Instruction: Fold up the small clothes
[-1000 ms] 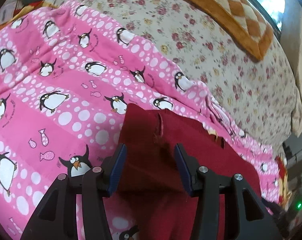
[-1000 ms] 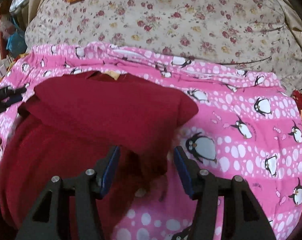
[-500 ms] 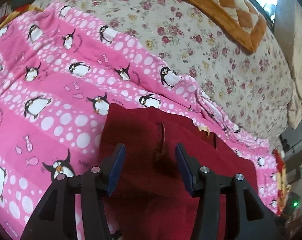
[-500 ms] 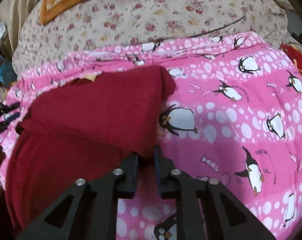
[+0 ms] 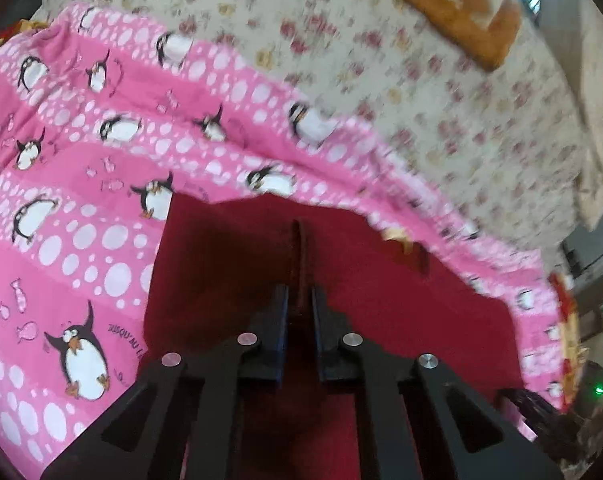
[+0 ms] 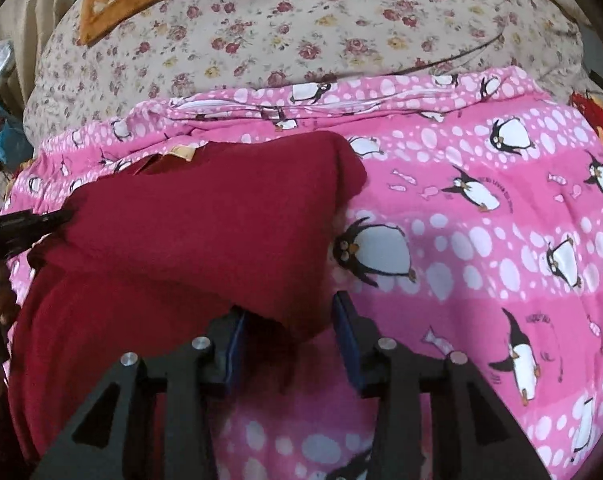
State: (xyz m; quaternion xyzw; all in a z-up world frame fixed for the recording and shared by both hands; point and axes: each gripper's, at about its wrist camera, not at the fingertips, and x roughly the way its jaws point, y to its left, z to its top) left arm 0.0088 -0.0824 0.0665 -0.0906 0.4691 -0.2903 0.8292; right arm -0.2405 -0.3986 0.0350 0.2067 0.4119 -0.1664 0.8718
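Two grippers work dark red fleece garment (image 6: 189, 240) lying mid pink penguin-print blanket (image 6: 481, 248). Left gripper (image 5: 299, 312) clamped tight on raised fabric ridge, likely for lifting fold. Right gripper (image 6: 287, 340) closing, garment corner between jaws, pads not yet pressing.

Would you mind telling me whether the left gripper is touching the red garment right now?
Touching. The left wrist view shows the left gripper pinched shut on a raised ridge of the red garment, with fabric squeezed between its pads.
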